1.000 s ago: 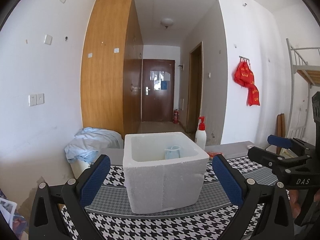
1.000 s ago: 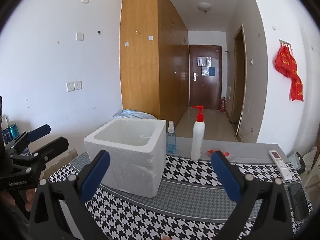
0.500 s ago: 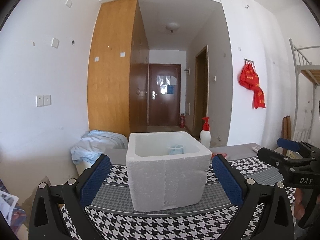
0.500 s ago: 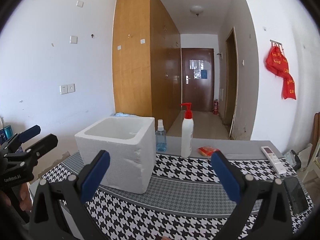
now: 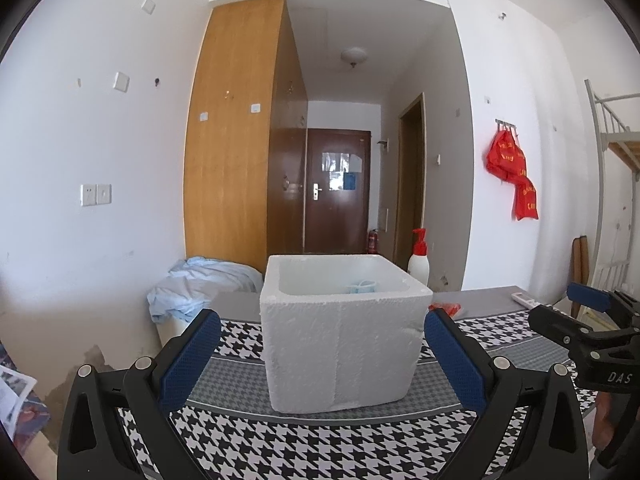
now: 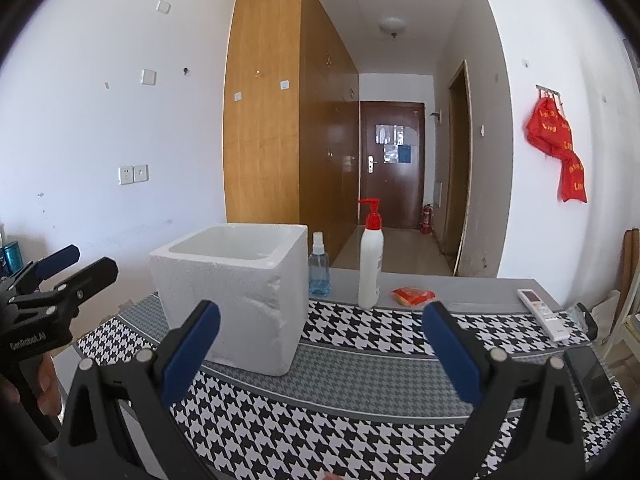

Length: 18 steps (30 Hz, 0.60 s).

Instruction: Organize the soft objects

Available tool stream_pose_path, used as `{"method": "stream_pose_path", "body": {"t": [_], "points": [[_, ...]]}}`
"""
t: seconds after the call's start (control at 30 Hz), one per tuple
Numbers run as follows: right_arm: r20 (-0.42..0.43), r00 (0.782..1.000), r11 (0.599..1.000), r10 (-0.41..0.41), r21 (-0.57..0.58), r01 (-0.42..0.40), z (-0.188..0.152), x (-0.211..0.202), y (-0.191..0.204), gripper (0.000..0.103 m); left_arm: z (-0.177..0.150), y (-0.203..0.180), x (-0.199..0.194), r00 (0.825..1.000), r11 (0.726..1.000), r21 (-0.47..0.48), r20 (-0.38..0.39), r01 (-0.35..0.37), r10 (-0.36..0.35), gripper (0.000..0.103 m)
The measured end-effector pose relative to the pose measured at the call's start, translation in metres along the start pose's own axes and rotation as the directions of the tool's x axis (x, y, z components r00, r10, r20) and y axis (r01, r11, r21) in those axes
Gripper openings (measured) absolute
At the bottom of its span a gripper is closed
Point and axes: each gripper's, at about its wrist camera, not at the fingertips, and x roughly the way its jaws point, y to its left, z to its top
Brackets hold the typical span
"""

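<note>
A white foam box [image 5: 344, 332] sits at the centre of the left wrist view on a houndstooth-patterned cloth [image 5: 304, 448]; inside it, low against the far right wall, a pale blue soft object [image 5: 362, 287] shows just above the rim, its kind too small to tell; the left gripper [image 5: 322, 354] spreads wide at the bottom of the frame, its blue pads flanking the box and gripping nothing; the right gripper [image 6: 320, 354] is likewise wide apart and empty at the bottom of its own view; there the box stands left of centre, with a clear blue spray bottle [image 6: 319, 266] just beside its right wall and a white pump bottle [image 6: 370, 256] with a red top further right; a small red packet [image 6: 413, 295] lies near the pump bottle; a white remote [image 6: 543, 312] rests at the right edge; a heap of light blue fabric [image 5: 200, 288] lies in a white bin at centre left of the left wrist view, behind the table
</note>
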Motion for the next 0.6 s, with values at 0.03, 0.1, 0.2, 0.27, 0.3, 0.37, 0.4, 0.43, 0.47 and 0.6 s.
{"method": "stream_pose_path", "body": {"t": [0.03, 0.1, 0.2, 0.27, 0.3, 0.37, 0.4, 0.43, 0.47, 0.6], "points": [[0.000, 1.000, 1.000, -0.001, -0.001, 0.001, -0.002, -0.001, 0.000, 0.102, -0.001, 0.001, 0.000, 1.000, 1.000, 0.000, 0.001, -0.002, 0.002, 0.102], [-0.003, 1.000, 1.000, -0.003, 0.003, 0.003, -0.004, -0.001, 0.000, 0.102, -0.002, 0.001, -0.001, 1.000, 1.000, 0.001, 0.005, -0.008, 0.008, 0.102], [-0.008, 1.000, 1.000, -0.009, 0.013, 0.009, -0.007, 0.000, 0.000, 0.102, -0.005, 0.002, -0.003, 1.000, 1.000, 0.004, 0.005, -0.020, 0.020, 0.102], [-0.010, 1.000, 1.000, -0.017, 0.006, 0.017, -0.009, 0.001, 0.001, 0.102, -0.007, 0.003, -0.004, 1.000, 1.000, 0.000, 0.001, -0.014, 0.014, 0.102], [-0.011, 1.000, 1.000, -0.019, 0.006, 0.019, -0.010, 0.001, 0.001, 0.102, -0.008, 0.003, -0.004, 1.000, 1.000, -0.001, -0.001, -0.017, 0.017, 0.102], [-0.013, 1.000, 1.000, -0.014, 0.006, 0.014, -0.012, 0.000, 0.001, 0.102, -0.009, 0.003, -0.005, 1.000, 1.000, 0.000, -0.005, -0.019, 0.019, 0.102], [-0.012, 1.000, 1.000, -0.015, 0.007, 0.015, -0.013, -0.002, 0.001, 0.102, -0.010, 0.003, -0.005, 1.000, 1.000, 0.000, -0.009, -0.018, 0.018, 0.102], [-0.012, 1.000, 1.000, -0.014, 0.007, 0.014, -0.013, -0.003, 0.001, 0.102, -0.010, 0.004, -0.005, 1.000, 1.000, -0.003, -0.013, -0.017, 0.017, 0.102], [-0.013, 1.000, 1.000, -0.011, 0.007, 0.011, -0.014, -0.004, 0.001, 0.102, -0.010, 0.003, -0.006, 1.000, 1.000, -0.005, -0.016, -0.014, 0.014, 0.102], [-0.012, 1.000, 1.000, -0.007, 0.002, 0.007, -0.015, -0.008, 0.004, 0.102, -0.009, 0.002, -0.013, 1.000, 1.000, -0.005, -0.009, -0.011, 0.011, 0.102]]}}
